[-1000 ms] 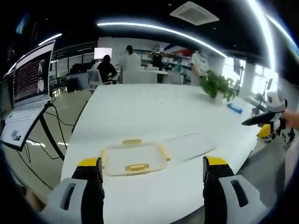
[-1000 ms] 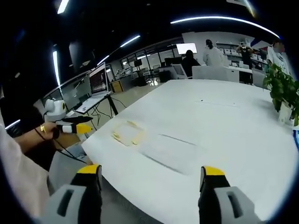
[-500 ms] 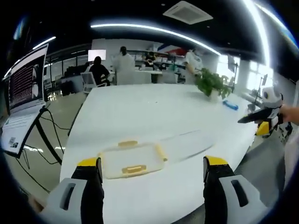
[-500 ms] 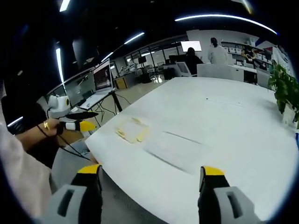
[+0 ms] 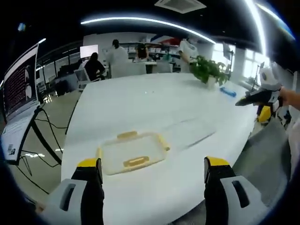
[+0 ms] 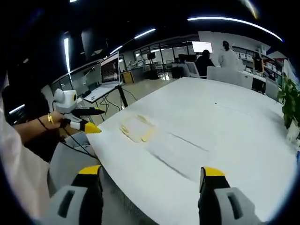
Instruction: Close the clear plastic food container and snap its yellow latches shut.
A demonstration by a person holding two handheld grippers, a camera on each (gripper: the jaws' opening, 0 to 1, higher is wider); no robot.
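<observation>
The clear plastic container (image 5: 131,152) sits near the front left corner of the white table (image 5: 150,101), with yellow latches (image 5: 136,162) around its rim. A flat clear piece that looks like its lid (image 5: 187,133) lies on the table just right of it. My left gripper (image 5: 152,165) is open, its jaws wide apart, a short way in front of the container. In the right gripper view the container (image 6: 137,127) and the lid (image 6: 180,152) lie well ahead of my open right gripper (image 6: 152,172). The left gripper (image 6: 82,123) hovers off the table's corner.
A laptop on a stand (image 5: 18,93) with cables is left of the table. A potted plant (image 5: 206,70) and a blue object (image 5: 228,92) sit at the far right. Several people (image 5: 115,54) work at the back. The right gripper (image 5: 260,97) is off the table's right edge.
Both views have shifted with the hands. The container looks slightly larger and closer in the left gripper view. Both grippers stay open and nothing on the table has moved.
</observation>
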